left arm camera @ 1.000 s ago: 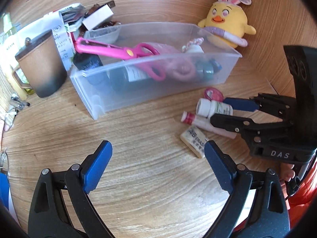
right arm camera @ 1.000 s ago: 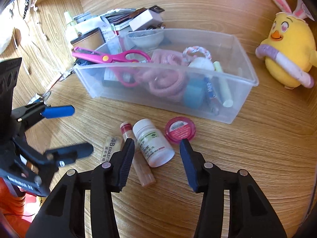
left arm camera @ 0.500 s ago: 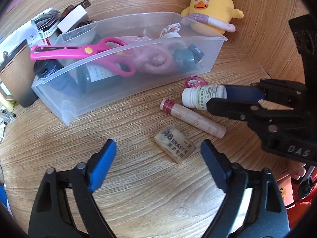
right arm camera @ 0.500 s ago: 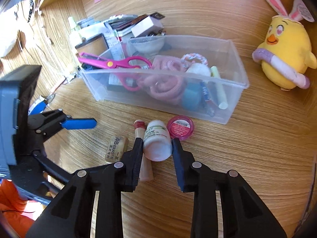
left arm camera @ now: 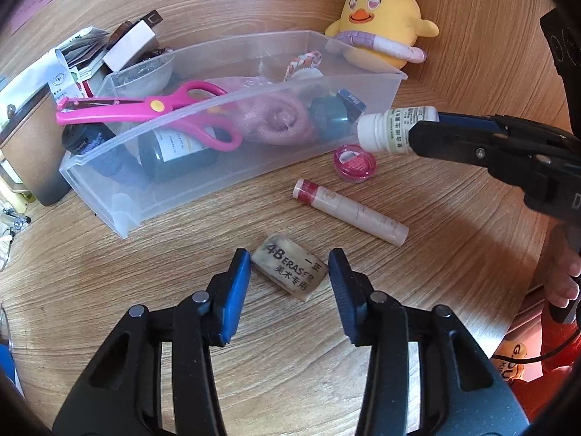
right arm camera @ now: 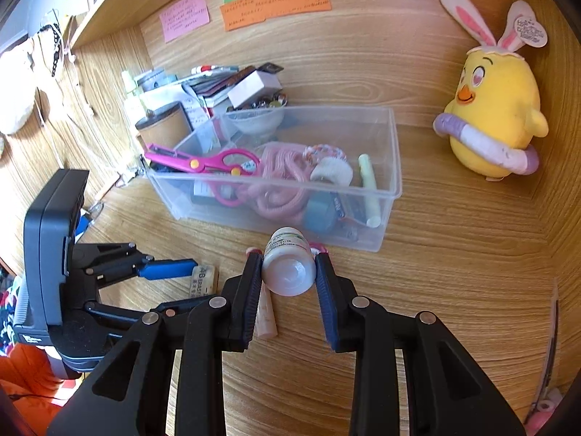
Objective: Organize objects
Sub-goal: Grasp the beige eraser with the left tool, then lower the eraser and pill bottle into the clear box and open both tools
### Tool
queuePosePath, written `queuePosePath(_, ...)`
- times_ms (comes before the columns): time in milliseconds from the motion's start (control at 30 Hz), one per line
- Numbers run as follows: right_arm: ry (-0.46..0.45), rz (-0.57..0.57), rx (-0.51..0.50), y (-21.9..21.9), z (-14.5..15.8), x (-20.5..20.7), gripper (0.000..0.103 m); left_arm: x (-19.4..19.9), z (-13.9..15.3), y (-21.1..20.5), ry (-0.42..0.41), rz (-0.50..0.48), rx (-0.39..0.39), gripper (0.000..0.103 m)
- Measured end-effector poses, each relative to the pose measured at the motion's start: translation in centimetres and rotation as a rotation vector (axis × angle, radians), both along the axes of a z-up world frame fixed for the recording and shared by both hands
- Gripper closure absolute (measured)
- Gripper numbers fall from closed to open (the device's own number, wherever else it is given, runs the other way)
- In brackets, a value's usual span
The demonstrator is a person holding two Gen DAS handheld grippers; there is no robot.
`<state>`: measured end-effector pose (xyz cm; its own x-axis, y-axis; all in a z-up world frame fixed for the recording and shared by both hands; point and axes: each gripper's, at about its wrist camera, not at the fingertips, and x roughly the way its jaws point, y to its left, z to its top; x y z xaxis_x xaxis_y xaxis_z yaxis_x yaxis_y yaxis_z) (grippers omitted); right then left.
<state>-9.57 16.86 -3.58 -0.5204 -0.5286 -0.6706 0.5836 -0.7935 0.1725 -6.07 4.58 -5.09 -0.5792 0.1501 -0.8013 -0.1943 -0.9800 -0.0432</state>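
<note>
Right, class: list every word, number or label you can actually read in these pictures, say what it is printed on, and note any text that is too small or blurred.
"4B ERASER", with Chinese characters beneath: on the eraser.
"D": partial letter on the right hand-held gripper.
White bottle label: Chinese print, too small.
Sticky notes on the wall: handwriting, too blurred.
Plush chick's heart tag: unreadable.
Dark bottle in the clear bin: label too blurred.

Hidden behind the white bottle (right arm camera: 288, 267) and gripper fingers (right arm camera: 250, 298) at 6 o'clock in the right wrist view: most of the lip balm tube (right arm camera: 266, 321) and nearly all of the pink jar (right arm camera: 319, 246). Too small to read: sticky notes (right arm camera: 276, 1) at 12 o'clock. Cut off by the rim at 9 o'clock in the left wrist view: brown cup (left arm camera: 27, 149).
</note>
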Motion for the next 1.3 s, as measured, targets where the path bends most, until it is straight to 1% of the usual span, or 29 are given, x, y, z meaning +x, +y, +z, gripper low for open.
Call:
queuePosePath(167, 0.030, -0.020, -0.028, 0.4, 1.3, -0.2, 0.076, -0.2, 1.8, -0.7, 0.048, 0.022, 0.022, 0.059)
queuePosePath(400, 0.082, -0.044, -0.066, 0.7, 3.3, -0.7, 0.076, -0.9, 5.4, -2.0, 0.153, 0.062, 0.057, 0.059)
queuePosePath(500, 0.109, -0.059, -0.078, 0.6, 4.2, -1.1, 0.076, -1.6, 6.8, -2.3, 0.195, 0.073, 0.058, 0.059)
queuePosePath(600, 0.151, -0.085, -0.067, 0.5, 5.1, -1.5, 0.076, -2.2, 7.9, -2.4, 0.229, 0.081, 0.056, 0.059)
queuePosePath(733, 0.178, -0.105, -0.062, 0.3, 5.6, -2.1, 0.076, -3.1, 8.9, -2.6, 0.254, 0.088, 0.059, 0.059)
queuePosePath(867, 0.195, -0.130, -0.037, -0.1, 5.6, -3.0, 0.076, -4.3, 9.2, -2.5, 0.250, 0.091, 0.065, 0.059)
queuePosePath(1000, 0.195, -0.149, 0.005, -0.7, 4.9, -4.2, 0.076, -6.0, 8.7, -2.3, 0.223, 0.093, 0.069, 0.059)
queuePosePath(1300, 0.129, -0.156, 0.071, -1.8, 2.0, -7.0, 0.076, -9.1, 6.1, -2.0, 0.138, 0.087, 0.041, 0.059)
